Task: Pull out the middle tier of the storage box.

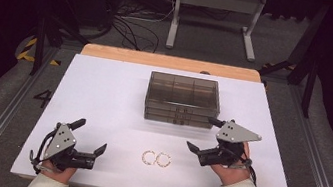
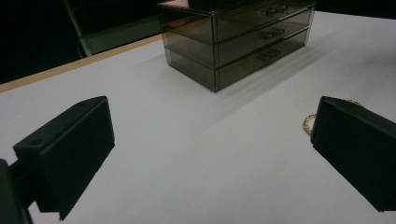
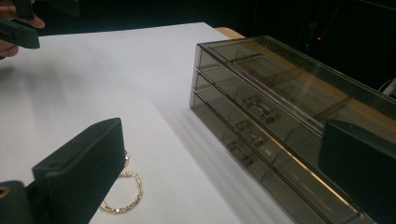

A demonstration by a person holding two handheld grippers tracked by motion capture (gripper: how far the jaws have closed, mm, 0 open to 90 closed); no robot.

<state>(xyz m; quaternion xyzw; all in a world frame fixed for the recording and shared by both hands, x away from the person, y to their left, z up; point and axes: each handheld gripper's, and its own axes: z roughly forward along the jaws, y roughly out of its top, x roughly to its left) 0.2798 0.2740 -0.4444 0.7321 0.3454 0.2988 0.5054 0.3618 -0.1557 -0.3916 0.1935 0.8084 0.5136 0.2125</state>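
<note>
A smoked, see-through plastic drawer box (image 1: 181,99) stands toward the far middle of a matte white table top (image 1: 103,93), whose far edge shows a strip of pale wood. The box is rectangular with sharp corners; from above its top tier reads as three open compartments set off by thin dividers, and in the right gripper view its front (image 3: 261,135) shows stacked shallow drawers, each with small clear bar handles. Near the front edge of the table, well apart from the box, two gold bracelets (image 1: 156,158) lie flat and side by side, touching or almost so; they are thin rings with a beaded, chain-like texture that glints in the right gripper view (image 3: 122,198). The left gripper (image 1: 91,138) rests low at the near left corner, held in a hand with a pale sleeve, its black, blocky, matte jaws spread wide and holding nothing; in its own view the jaws frame bare table, with one bracelet's edge (image 2: 308,124) peeking beside the right-hand jaw. The right gripper (image 1: 203,135) hovers between the bracelets and the box front, topped by a grey three-cornered plate with small dark holes, its jaws likewise parted and empty. On the grey floor to the left of the table a painted "4" (image 1: 43,98) can be read, with yellow-and-black hazard tape (image 1: 29,49) beyond it.
</note>
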